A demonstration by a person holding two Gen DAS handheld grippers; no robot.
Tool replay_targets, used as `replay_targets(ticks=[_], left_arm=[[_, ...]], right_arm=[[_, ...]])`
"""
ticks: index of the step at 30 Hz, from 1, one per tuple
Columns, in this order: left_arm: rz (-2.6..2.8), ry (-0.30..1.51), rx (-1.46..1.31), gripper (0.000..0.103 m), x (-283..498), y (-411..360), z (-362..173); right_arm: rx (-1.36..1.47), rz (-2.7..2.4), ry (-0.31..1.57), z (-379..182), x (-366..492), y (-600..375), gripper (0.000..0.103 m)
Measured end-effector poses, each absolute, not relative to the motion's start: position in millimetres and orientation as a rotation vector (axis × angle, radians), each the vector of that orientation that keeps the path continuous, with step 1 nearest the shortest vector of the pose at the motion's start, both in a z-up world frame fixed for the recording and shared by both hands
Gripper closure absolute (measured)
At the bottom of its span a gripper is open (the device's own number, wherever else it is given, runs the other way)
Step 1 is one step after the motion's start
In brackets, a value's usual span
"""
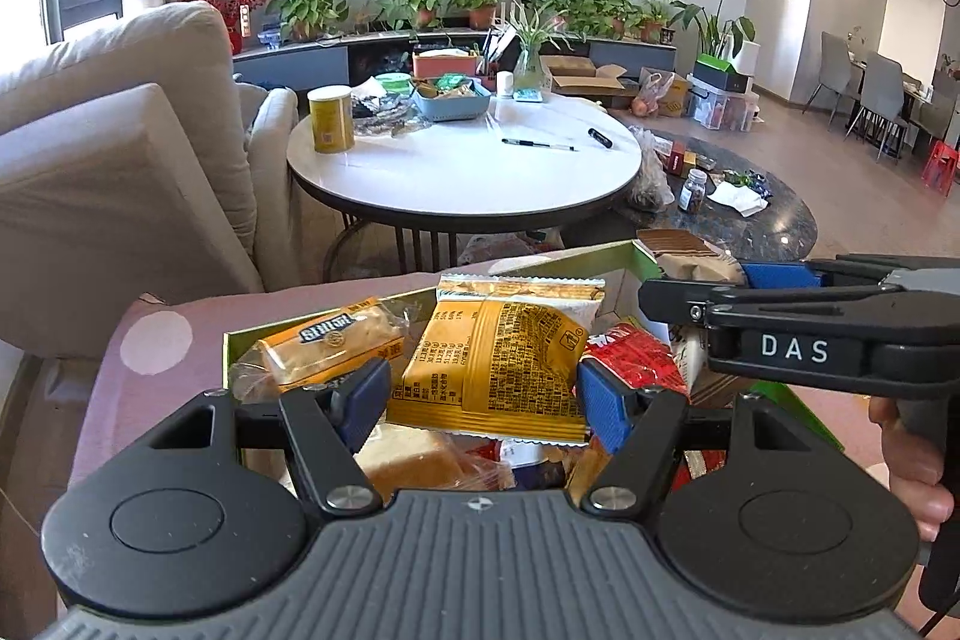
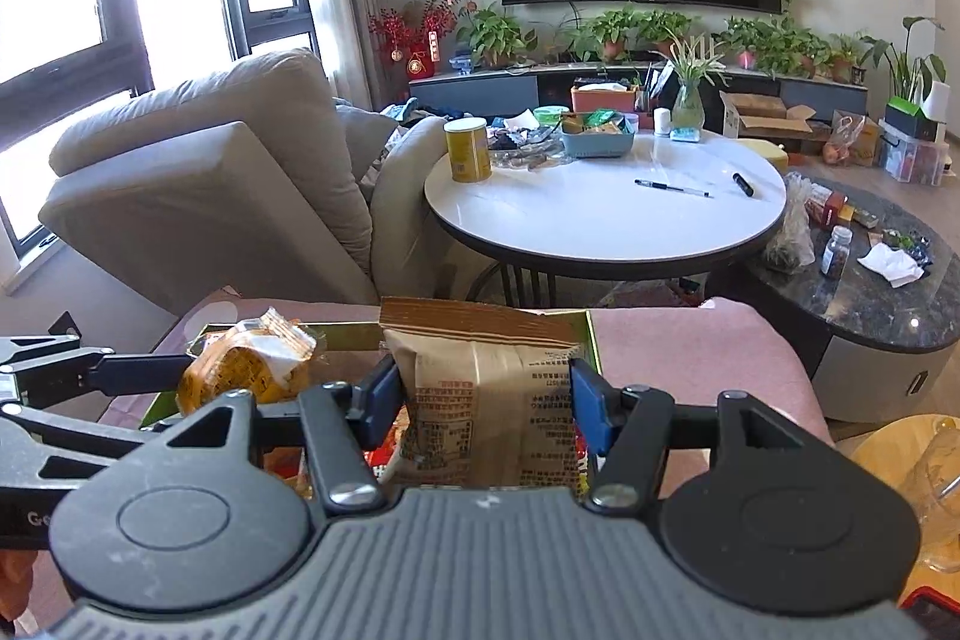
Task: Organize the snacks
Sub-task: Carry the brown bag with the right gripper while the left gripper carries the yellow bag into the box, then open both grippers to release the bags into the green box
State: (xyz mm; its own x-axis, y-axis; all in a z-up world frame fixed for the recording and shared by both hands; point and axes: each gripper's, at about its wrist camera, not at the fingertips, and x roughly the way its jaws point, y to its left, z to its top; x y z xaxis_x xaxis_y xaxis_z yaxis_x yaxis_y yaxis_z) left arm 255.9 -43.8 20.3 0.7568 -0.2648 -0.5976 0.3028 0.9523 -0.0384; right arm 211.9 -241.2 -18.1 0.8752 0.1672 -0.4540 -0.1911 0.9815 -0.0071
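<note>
In the left wrist view my left gripper (image 1: 480,403) is shut on a yellow snack packet (image 1: 498,358), one blue pad on each side edge. Under it an open green box (image 1: 636,256) holds several snacks, among them an orange cake packet (image 1: 336,346) and a red packet (image 1: 636,358). The right gripper (image 1: 750,280) comes in from the right over the box. In the right wrist view that right gripper (image 2: 483,400) is shut on an upright beige packet (image 2: 486,400) over the box's green rim (image 2: 591,340). An orange packet (image 2: 246,370) lies by the left gripper's fingers (image 2: 120,376).
The box rests on a pink cushioned surface (image 1: 180,340). Beyond stand a white round table (image 1: 468,172) with a yellow can (image 1: 330,118), a blue basket (image 1: 450,103) and pens, a dark marble table (image 1: 750,220) to the right, and a beige sofa (image 1: 120,130) to the left.
</note>
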Motion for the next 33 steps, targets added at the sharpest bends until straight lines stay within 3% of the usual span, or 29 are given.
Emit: replay_targets(ticks=[6, 9, 24, 33], left_arm=[[-0.311, 0.656, 0.051, 0.037, 259, -44, 9], [-0.306, 0.649, 0.039, 0.029, 256, -41, 9], [-0.289, 0.614, 0.035, 0.023, 232, -33, 19], [-0.227, 0.55, 0.059, 0.01, 191, -27, 33]], right_arm=[[-0.026, 0.165, 0.465, -23, 220, -244, 0.016], [-0.01, 0.154, 0.456, -23, 218, -245, 0.016], [0.029, 0.156, 0.419, -11, 187, -247, 0.016], [0.061, 0.203, 0.415, -4, 152, -245, 0.016]])
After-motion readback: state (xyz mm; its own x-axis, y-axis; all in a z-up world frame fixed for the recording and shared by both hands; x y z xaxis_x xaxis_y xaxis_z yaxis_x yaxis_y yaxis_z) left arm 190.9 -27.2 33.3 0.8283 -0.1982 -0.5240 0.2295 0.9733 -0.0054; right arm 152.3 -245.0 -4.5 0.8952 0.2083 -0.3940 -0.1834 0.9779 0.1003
